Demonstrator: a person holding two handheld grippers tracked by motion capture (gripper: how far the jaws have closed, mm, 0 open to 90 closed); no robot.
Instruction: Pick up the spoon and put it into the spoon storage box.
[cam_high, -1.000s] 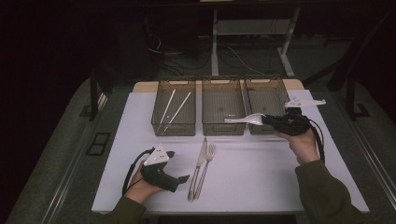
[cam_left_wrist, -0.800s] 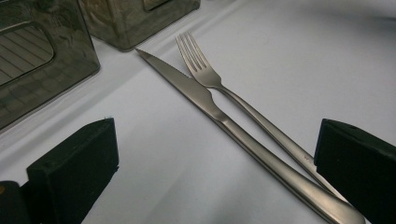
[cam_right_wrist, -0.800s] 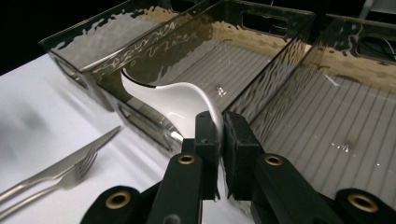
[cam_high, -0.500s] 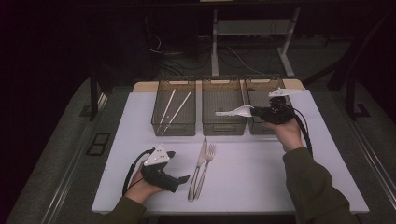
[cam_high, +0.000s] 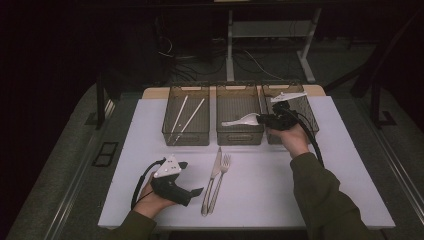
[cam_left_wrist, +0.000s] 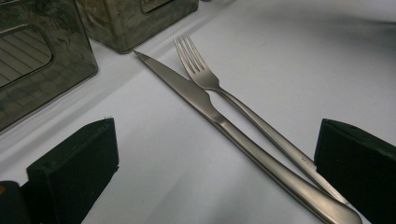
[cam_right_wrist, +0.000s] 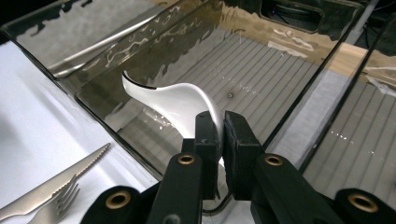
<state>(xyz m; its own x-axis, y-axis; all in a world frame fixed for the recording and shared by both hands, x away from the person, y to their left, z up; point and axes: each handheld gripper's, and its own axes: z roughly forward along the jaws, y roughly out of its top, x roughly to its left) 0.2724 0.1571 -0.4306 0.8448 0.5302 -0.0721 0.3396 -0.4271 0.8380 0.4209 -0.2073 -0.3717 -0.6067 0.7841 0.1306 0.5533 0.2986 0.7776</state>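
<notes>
You're working in a lab or test room, not a kitchen: a white counter (cam_high: 350, 165) stands in a dark room, loose cables (cam_high: 200, 65) trail over the grey floor (cam_high: 65, 165) behind it, and bare metal table legs (cam_high: 230, 35) rise beyond.

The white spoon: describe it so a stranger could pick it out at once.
Three smoky plastic bins stand in a row at the far edge of the white table. Over the middle bin, the right gripper pinches the white spoon by its handle. It alone is airborne; the knife and fork are steel.
</notes>
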